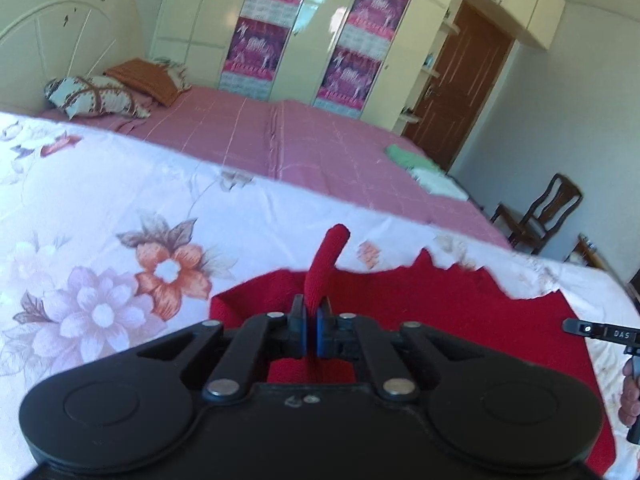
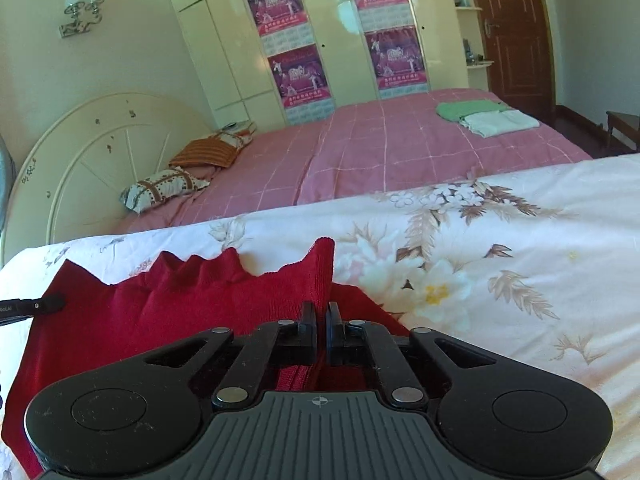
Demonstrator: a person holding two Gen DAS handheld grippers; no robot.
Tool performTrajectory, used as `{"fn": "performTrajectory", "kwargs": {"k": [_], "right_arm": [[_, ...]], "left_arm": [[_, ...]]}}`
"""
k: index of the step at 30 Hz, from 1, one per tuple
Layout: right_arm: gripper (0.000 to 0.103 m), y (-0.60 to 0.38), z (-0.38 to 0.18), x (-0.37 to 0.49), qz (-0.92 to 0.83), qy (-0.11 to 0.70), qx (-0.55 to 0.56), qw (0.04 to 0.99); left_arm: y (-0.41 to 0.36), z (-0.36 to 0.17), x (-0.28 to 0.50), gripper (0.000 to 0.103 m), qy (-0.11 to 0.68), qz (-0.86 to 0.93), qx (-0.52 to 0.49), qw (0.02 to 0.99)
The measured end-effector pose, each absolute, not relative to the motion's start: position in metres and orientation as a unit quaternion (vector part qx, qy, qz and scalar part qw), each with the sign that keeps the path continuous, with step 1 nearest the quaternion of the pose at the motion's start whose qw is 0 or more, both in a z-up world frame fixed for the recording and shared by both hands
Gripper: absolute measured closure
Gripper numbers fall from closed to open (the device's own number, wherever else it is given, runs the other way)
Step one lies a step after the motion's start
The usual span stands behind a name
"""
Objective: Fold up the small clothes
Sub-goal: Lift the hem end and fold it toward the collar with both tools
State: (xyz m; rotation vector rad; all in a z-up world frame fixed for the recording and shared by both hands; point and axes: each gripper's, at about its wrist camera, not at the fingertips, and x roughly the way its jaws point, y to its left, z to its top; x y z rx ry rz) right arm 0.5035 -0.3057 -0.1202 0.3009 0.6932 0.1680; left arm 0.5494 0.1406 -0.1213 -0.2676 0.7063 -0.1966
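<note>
A red knit garment (image 1: 440, 304) lies on the white floral sheet (image 1: 120, 200). My left gripper (image 1: 311, 312) is shut on a raised fold of it, which sticks up between the jaws. In the right wrist view the same red garment (image 2: 180, 300) spreads to the left, and my right gripper (image 2: 319, 316) is shut on its lifted right corner. Each gripper shows at the edge of the other's view: the right gripper (image 1: 600, 334) in the left wrist view and the left gripper (image 2: 32, 306) in the right wrist view.
Beyond the floral sheet lies a pink checked bed (image 2: 400, 148) with pillows (image 2: 168, 188) at a cream headboard (image 2: 100, 152). Folded green and white clothes (image 2: 484, 116) sit on its far side. A wardrobe (image 2: 340, 40), a brown door (image 2: 512, 28) and a wooden chair (image 1: 544, 212) stand behind.
</note>
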Motion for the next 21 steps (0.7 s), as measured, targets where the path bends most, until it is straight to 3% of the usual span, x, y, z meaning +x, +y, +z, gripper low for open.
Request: {"fn": "performTrajectory", "kwargs": {"k": [4,5,6,7,8,9,10,13,15,21], "right_arm": [[0.100,-0.307,-0.136,0.513,0.071,0.376,0.146,0.912],[0.100,-0.307,-0.137,0.514,0.071,0.378,0.151,0.911],[0.100,-0.308,-0.134,0.513,0.073,0.376,0.159,0.910],[0.100,-0.310,-0.129,0.510,0.076,0.374,0.167,0.909],[0.091,-0.312,-0.122,0.505,0.079,0.371,0.172,0.909],[0.066,-0.314,-0.116,0.496,0.076,0.365,0.175,0.911],[0.055,-0.315,-0.108,0.483,0.079,0.351,0.178,0.916],[0.053,-0.316,-0.098,0.446,0.103,0.351,0.191,0.911],[0.053,-0.314,-0.096,0.422,0.121,0.355,0.202,0.905],[0.054,-0.297,-0.101,0.361,0.138,0.372,0.217,0.892]], "left_arm": [[0.143,-0.135,0.560,0.094,0.380,-0.100,-0.131,0.910],[0.146,-0.131,0.559,0.080,0.383,-0.095,-0.131,0.910],[0.149,-0.125,0.555,0.058,0.381,-0.092,-0.128,0.911],[0.151,-0.119,0.547,0.047,0.373,-0.095,-0.125,0.915],[0.154,-0.112,0.534,0.031,0.357,-0.096,-0.121,0.921],[0.157,-0.106,0.516,0.030,0.340,-0.093,-0.115,0.929],[0.158,-0.103,0.500,0.030,0.334,-0.103,-0.108,0.931],[0.159,-0.105,0.454,0.034,0.341,-0.136,-0.116,0.923],[0.153,-0.112,0.431,0.047,0.359,-0.147,-0.107,0.916],[0.152,-0.128,0.381,0.050,0.372,-0.129,-0.138,0.909]]}}
